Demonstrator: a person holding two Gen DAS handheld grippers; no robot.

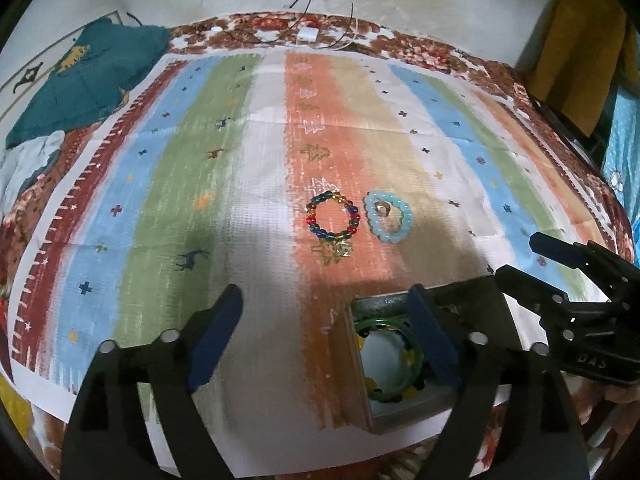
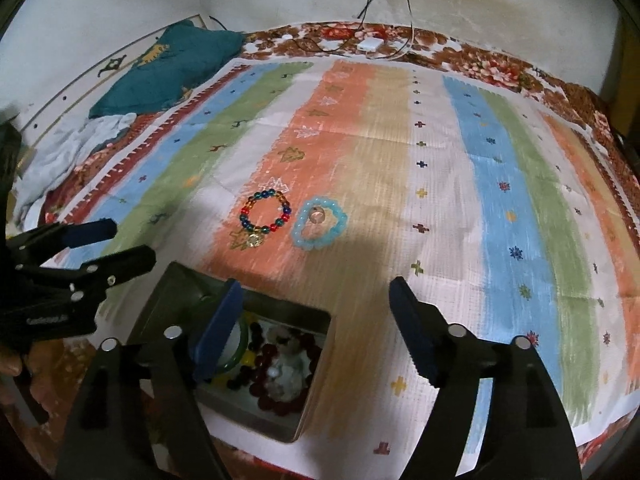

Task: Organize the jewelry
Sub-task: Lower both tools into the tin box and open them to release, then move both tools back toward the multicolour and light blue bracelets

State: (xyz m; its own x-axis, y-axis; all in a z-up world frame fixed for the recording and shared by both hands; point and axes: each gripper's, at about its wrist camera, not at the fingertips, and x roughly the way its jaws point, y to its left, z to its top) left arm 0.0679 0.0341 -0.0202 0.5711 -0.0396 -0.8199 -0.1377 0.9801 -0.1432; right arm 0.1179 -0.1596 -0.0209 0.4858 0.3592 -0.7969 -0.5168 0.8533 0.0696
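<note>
Right wrist view: right gripper (image 2: pixel 316 312) spread wide, nothing between the fingers; multicoloured bead bracelet (image 2: pixel 265 213) and pale blue bead bracelet (image 2: pixel 319 222) straight ahead at frame centre, side by side. Left gripper (image 1: pixel 326 320) likewise agape, empty. Metal box (image 2: pixel 310 376) lower left, holding green bangle (image 2: pixel 234 354) and dark red beads (image 2: pixel 280 372).

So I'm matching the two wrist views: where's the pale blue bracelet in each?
Left wrist: pale blue bracelet right of centre, on the tan stripe.
Right wrist: bracelet at centre, at the orange stripe's edge.
Shared landmark: the multicolour bracelet lies just left of it in both.
</note>
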